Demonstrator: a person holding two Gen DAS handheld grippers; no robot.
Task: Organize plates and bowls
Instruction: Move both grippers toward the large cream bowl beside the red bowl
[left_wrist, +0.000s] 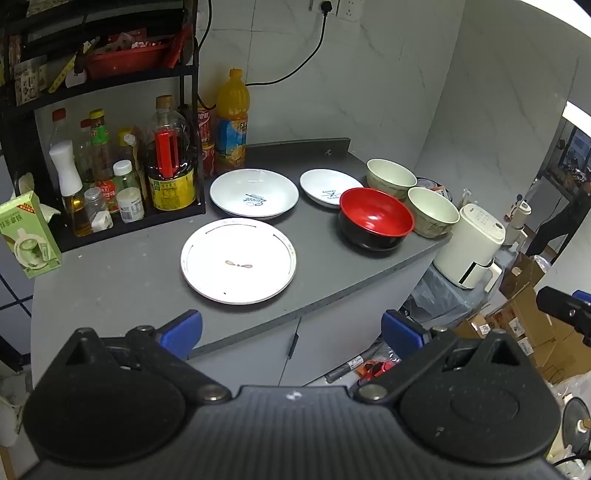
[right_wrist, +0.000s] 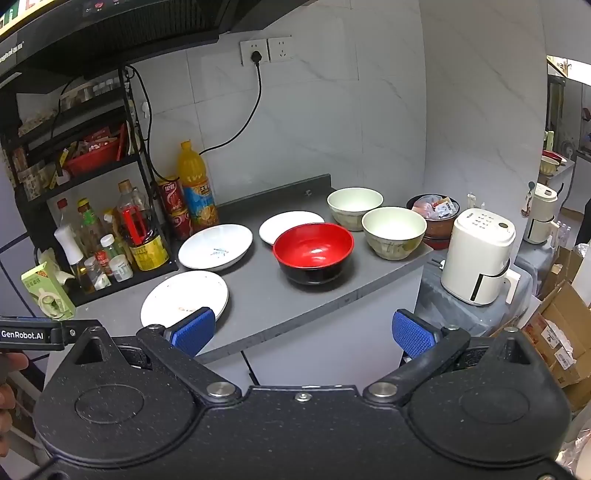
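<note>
On the grey counter (left_wrist: 122, 280) lie three white plates: a flat one (left_wrist: 238, 261) (right_wrist: 184, 297) nearest me, a deeper one (left_wrist: 254, 194) (right_wrist: 216, 246) behind it, a small one (left_wrist: 328, 187) (right_wrist: 286, 223) further right. A red-and-black bowl (left_wrist: 376, 218) (right_wrist: 313, 253) stands right of the plates. Two cream bowls (left_wrist: 390, 174) (left_wrist: 432, 211) (right_wrist: 354, 206) (right_wrist: 393, 230) sit behind it by the counter's right edge. My left gripper (left_wrist: 291, 332) is open, short of the counter's front edge, nothing between its blue pads. My right gripper (right_wrist: 303, 330) is open too, empty, in front of the counter.
A black rack (left_wrist: 110, 147) of bottles and jars fills the counter's left, with an orange juice bottle (left_wrist: 232, 118) beside it. A green carton (left_wrist: 29, 236) stands at the far left. Off the right edge: a white air fryer (right_wrist: 478, 254), a full bowl (right_wrist: 436, 214), cardboard boxes (right_wrist: 561, 332).
</note>
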